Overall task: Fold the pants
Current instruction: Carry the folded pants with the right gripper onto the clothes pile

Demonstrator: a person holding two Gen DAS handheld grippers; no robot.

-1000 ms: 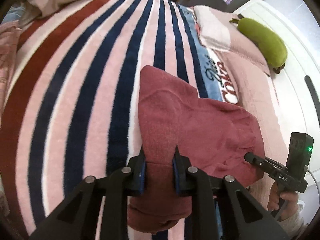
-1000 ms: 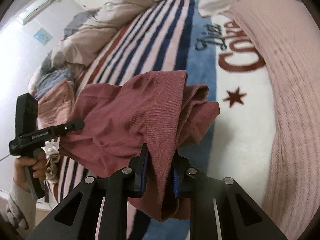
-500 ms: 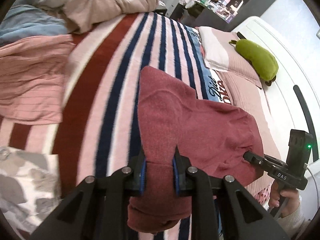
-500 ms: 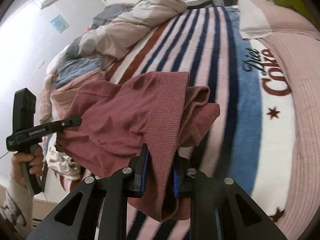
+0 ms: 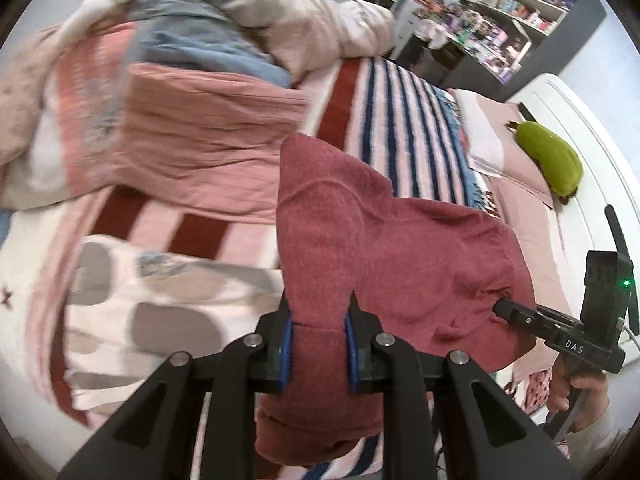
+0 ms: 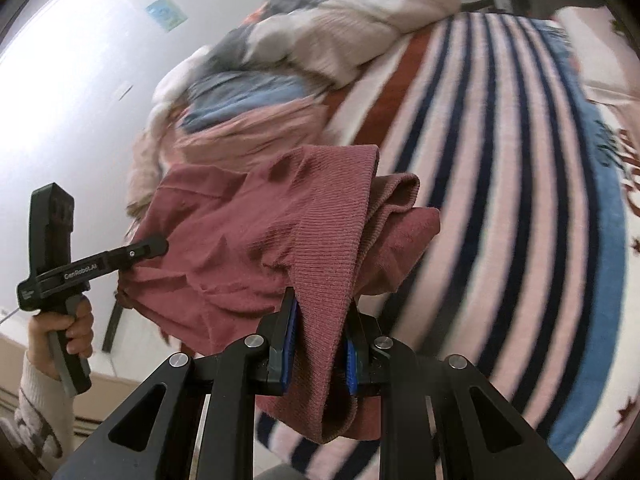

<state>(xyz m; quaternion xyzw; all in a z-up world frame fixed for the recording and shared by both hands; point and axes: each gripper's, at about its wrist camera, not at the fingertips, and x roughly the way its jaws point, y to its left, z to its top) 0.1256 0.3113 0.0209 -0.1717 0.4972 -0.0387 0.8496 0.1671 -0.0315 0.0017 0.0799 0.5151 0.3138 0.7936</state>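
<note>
The dark red pants [image 5: 384, 248] hang in the air above the bed, folded into a thick bundle and stretched between my two grippers. My left gripper [image 5: 318, 330] has its jaws nearly closed on one edge of the fabric, with cloth bunched between the blue pads and spilling below them. My right gripper [image 6: 320, 338] has its jaws closed the same way on a ribbed, doubled-over edge [image 6: 332, 240] at the other end. Each hand [image 6: 70, 322] grips a black handle; a pale knit sleeve [image 6: 34, 396] covers the left wrist. Below the pants lies a striped blanket [image 6: 500, 160] in pink, navy and dark red. A crumpled quilt [image 5: 256, 12] and a pink garment [image 5: 200, 140] sit at the far side of the bed. A green plush toy [image 5: 552, 160] rests on a pink pillow [image 5: 516, 152]. Shelves [image 5: 516, 12] stand behind the bed.
</note>
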